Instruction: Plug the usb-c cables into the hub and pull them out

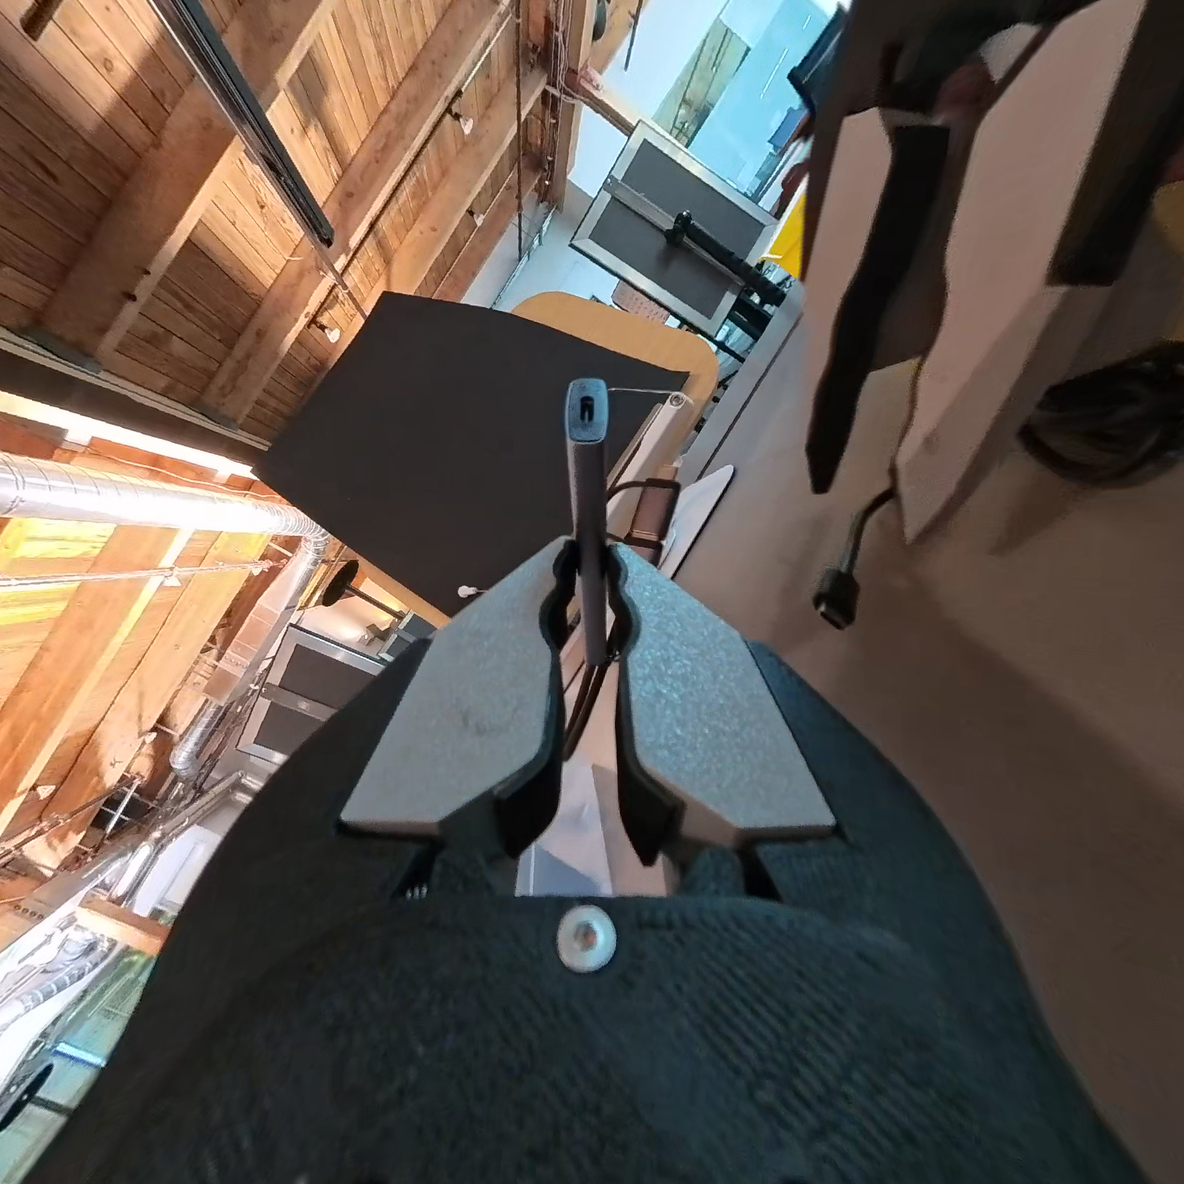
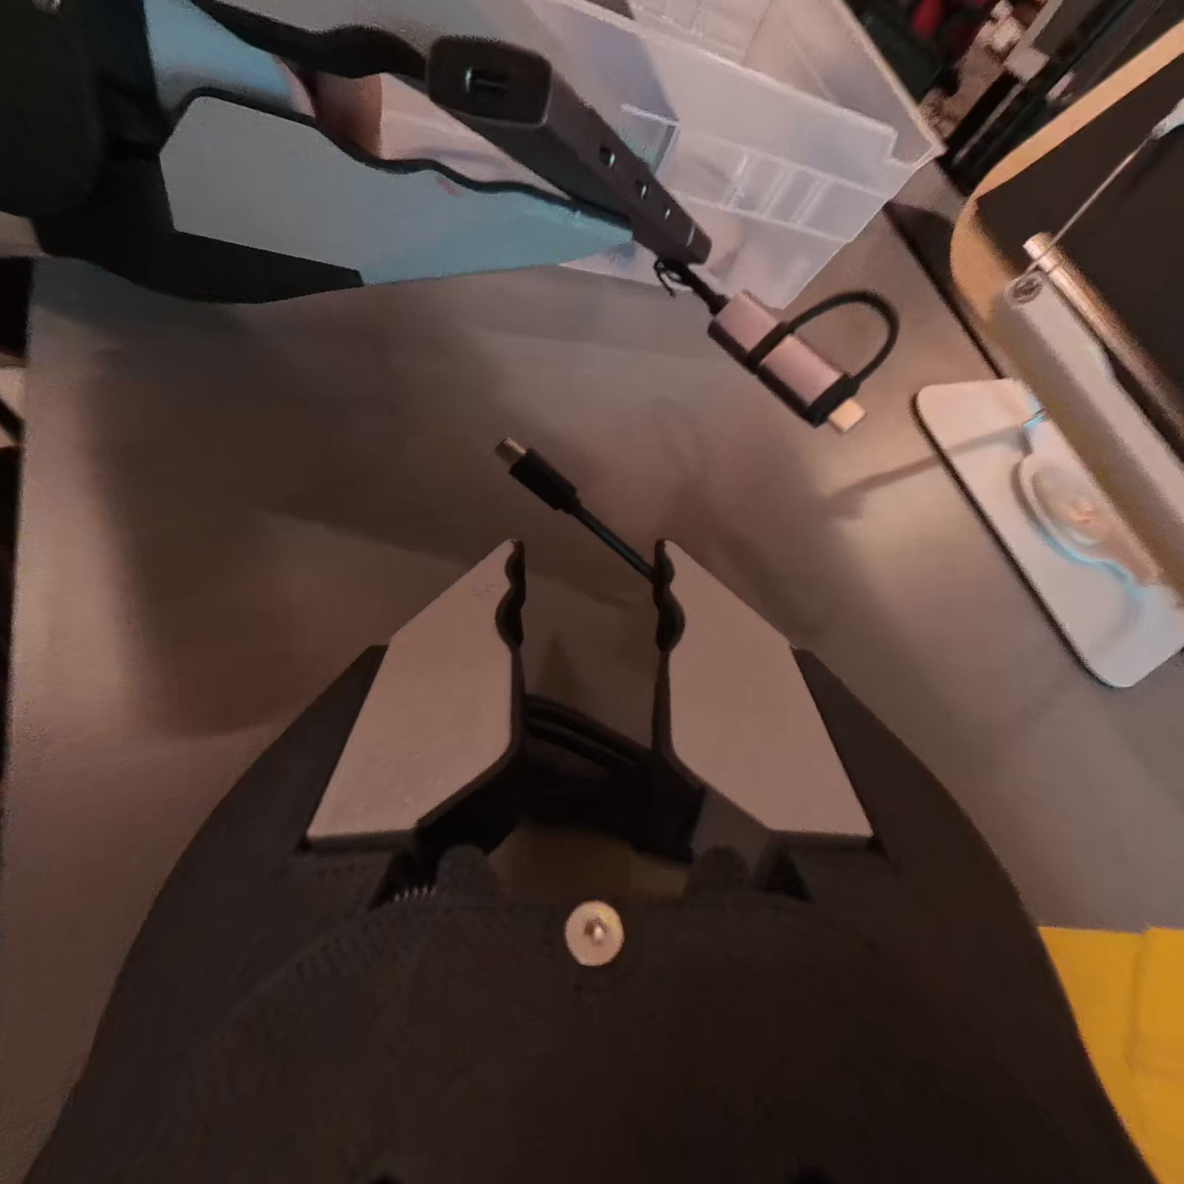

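Left tongs clench the hub in the air; right tongs stand released near a loose cable plug.

The grey table (image 2: 256, 480) fills the middle of the right wrist view. The left gripper (image 1: 588, 564) is closed tight on the thin dark hub (image 1: 586, 500), which stands out straight from between its fingertips toward the centre of the frame. In the right wrist view the same hub (image 2: 576, 147) crosses the upper middle of the frame, with its short silver adapter tail (image 2: 785, 355) hanging at its lower end. The right gripper (image 2: 589, 564) is spread apart and grasps nothing. The black usb-c cable (image 2: 570, 506) runs from beside its right fingertip, and the plug lies just ahead of the tips, apart from the hub.
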Demonstrator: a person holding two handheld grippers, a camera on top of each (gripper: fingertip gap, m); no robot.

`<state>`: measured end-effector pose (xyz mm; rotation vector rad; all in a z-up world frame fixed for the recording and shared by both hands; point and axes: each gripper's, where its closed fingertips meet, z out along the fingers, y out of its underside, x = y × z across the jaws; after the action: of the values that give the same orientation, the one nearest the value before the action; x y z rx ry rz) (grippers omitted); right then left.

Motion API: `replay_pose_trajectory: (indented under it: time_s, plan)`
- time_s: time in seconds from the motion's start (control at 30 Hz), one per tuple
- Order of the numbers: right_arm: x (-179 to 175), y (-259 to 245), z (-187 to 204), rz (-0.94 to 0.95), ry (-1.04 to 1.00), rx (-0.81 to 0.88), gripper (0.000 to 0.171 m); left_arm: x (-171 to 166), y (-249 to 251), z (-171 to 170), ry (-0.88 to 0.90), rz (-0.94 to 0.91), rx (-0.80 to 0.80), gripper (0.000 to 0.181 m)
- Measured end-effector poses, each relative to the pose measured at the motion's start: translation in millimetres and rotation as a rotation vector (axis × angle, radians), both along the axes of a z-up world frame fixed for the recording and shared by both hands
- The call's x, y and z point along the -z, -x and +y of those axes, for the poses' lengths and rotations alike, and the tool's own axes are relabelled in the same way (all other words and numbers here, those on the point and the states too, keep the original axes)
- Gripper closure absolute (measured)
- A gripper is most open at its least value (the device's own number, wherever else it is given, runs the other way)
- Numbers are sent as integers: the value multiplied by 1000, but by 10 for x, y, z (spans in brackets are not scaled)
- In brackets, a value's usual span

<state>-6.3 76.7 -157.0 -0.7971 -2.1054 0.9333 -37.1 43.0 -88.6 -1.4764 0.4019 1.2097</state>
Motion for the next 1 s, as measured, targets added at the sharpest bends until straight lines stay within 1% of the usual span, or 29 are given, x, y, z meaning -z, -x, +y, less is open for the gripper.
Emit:
replay_pose_trajectory:
  time_s: [0.07, 0.13, 0.27, 0.37, 0.4, 0.43, 0.47, 0.57, 0.7, 0.8, 0.87, 0.93, 1.0]
  plan:
    - [-18, 25, -51, 9, 2, -28, 139, 20, -4, 11, 13, 7, 0, 174]
    - [-18, 29, -132, -4, 21, -81, 138, 38, -2, 16, 25, 14, -4, 174]
    - [-16, 72, -191, -21, -22, -141, 135, 38, 12, 7, 22, 3, -7, 175]
    - [-12, 105, -241, -24, -47, -185, 139, 50, 24, 6, 22, -18, -3, 175]
    - [28, 131, -238, -33, -70, -185, 140, 53, 27, 9, 22, -25, 0, 175]
    - [83, 157, -225, -43, -100, -178, 148, 57, 27, 11, 23, -29, 2, 175]
    - [138, 178, -208, -53, -131, -167, 160, 59, 25, 12, 24, -33, 5, 175]
    - [201, 229, -160, -67, -158, -105, 160, 53, 13, 14, 15, -51, 19, 175]
    - [230, 188, -37, -118, -107, -28, 160, 39, -37, 19, -1, -85, 68, 174]
    - [289, 84, -9, -119, -117, -45, 160, 40, -39, 20, 0, -84, 66, 175]
    - [419, 48, 23, -138, -195, -41, 160, 55, -45, 29, 12, -64, 58, 175]
    - [425, 67, 32, -109, -245, -26, 160, 57, -68, 38, 16, -52, 60, 175]
    - [427, 69, 31, -118, -229, -23, 160, 61, -78, 44, 18, -49, 62, 175]
